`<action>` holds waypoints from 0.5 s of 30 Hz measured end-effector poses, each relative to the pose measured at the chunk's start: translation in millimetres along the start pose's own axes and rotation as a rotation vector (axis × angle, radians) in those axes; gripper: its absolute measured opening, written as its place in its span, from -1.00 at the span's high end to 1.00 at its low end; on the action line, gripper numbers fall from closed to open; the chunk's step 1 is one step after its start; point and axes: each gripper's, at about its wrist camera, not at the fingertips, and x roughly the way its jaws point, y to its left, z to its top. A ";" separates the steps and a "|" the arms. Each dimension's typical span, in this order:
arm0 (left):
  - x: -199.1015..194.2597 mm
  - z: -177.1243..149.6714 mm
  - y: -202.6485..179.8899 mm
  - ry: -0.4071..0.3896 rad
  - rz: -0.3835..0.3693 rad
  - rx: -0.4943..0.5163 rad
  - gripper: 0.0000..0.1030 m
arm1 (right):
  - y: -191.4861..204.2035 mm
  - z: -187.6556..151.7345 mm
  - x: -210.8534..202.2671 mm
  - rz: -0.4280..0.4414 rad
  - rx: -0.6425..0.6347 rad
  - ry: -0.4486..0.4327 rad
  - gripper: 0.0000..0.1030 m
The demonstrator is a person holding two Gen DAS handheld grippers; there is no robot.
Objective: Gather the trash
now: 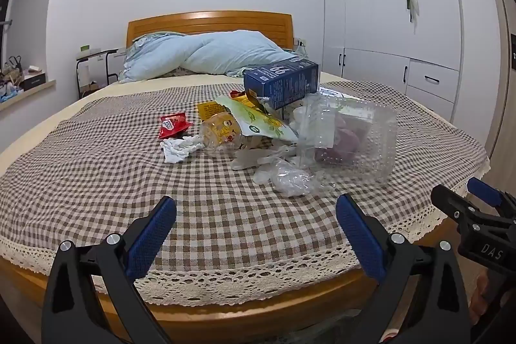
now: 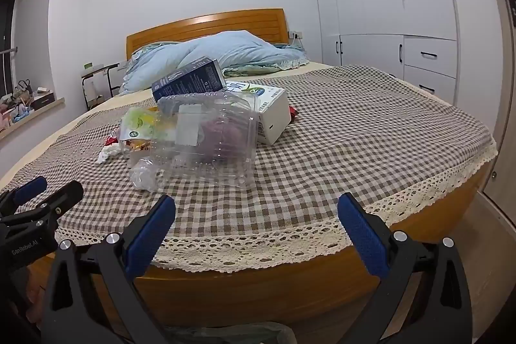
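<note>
A heap of trash lies on the checked bed cover (image 1: 96, 157): a clear plastic clamshell box (image 1: 351, 137) (image 2: 216, 134), a dark blue carton (image 1: 283, 83) (image 2: 190, 81), a white box (image 2: 274, 115), a green-and-white pouch (image 1: 258, 121), a crushed clear bottle (image 1: 219, 134), a red wrapper (image 1: 172, 124), a crumpled white tissue (image 1: 177, 150) and crumpled clear film (image 1: 287, 179). My left gripper (image 1: 256, 208) hangs open over the bed's near edge, short of the heap. My right gripper (image 2: 257, 205) is open too, to the right of the left one, nothing between its fingers.
A pale blue duvet (image 1: 206, 54) is bunched against the wooden headboard (image 1: 209, 24). White wardrobes (image 1: 387, 21) stand to the right. A small side table (image 1: 93, 66) and a cluttered window sill (image 1: 22, 83) are at left. The wooden bed frame (image 2: 258, 286) lies just below the grippers.
</note>
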 end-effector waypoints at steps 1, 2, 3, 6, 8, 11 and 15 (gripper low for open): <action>-0.2 -0.1 0.2 -0.001 -0.001 -0.001 -0.86 | -0.3 -0.1 0.0 0.002 0.003 0.001 -0.88; -0.1 -0.1 0.1 0.000 -0.002 -0.001 -0.86 | -0.4 -0.1 0.0 0.002 0.004 0.001 -0.88; -0.1 -0.2 0.0 0.000 -0.003 -0.001 -0.86 | -0.3 -0.1 0.0 0.002 0.004 0.001 -0.88; 0.1 -0.2 -0.5 0.000 -0.001 0.000 -0.86 | -0.3 -0.4 0.5 0.001 0.003 0.000 -0.88; 0.2 0.0 -0.1 0.000 0.001 -0.003 -0.86 | -0.1 -0.8 0.9 0.000 0.002 -0.001 -0.88; 0.5 0.3 0.5 0.000 0.001 -0.008 -0.86 | -0.5 -0.3 0.3 0.001 0.002 0.001 -0.88; 0.5 0.3 0.0 -0.001 0.000 -0.005 -0.86 | -0.7 -0.7 0.6 0.001 0.002 0.001 -0.88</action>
